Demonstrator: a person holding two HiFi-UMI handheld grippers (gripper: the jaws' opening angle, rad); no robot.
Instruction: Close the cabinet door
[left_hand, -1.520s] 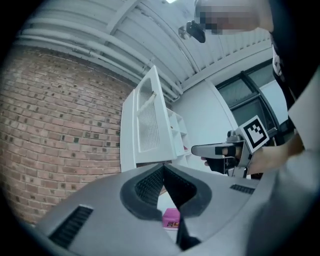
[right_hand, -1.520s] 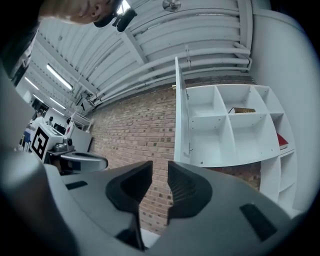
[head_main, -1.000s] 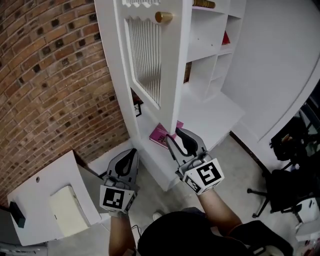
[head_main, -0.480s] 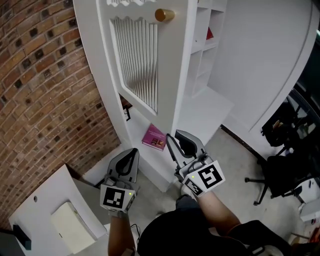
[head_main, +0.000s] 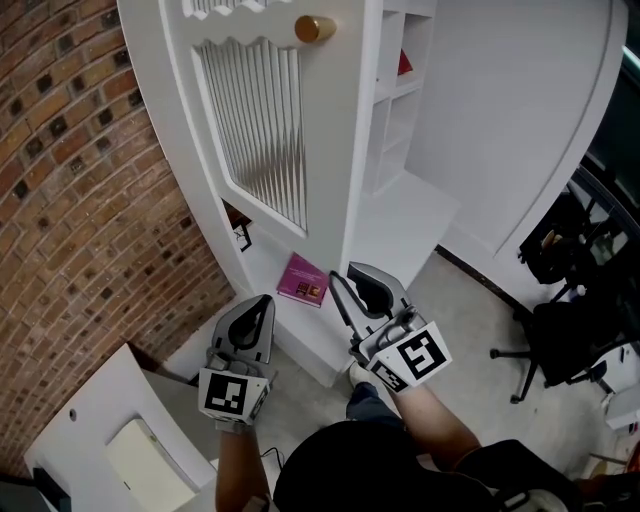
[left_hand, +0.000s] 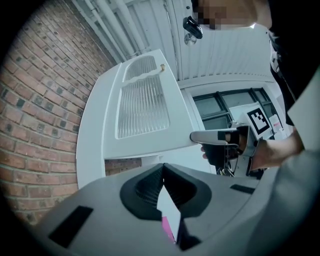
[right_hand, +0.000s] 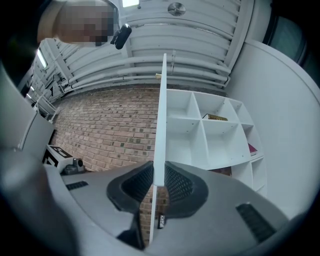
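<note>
Clamping my right gripper (head_main: 352, 272) onto the cabinet door (head_main: 320, 150) at its low free edge, at 12 o'clock, I am judging the closing barely begun: the door is standing wide open. My left gripper (head_main: 258, 303) is hanging shut and empty at 10 o'clock. The shelves (head_main: 400, 120) at 1 o'clock are looking unobstructed, while the brick wall (head_main: 90, 200) is crowding 9 o'clock.

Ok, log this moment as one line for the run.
right tongs: shut on cabinet door edge | left tongs: shut, empty | cabinet door: open, not yet closed
</note>
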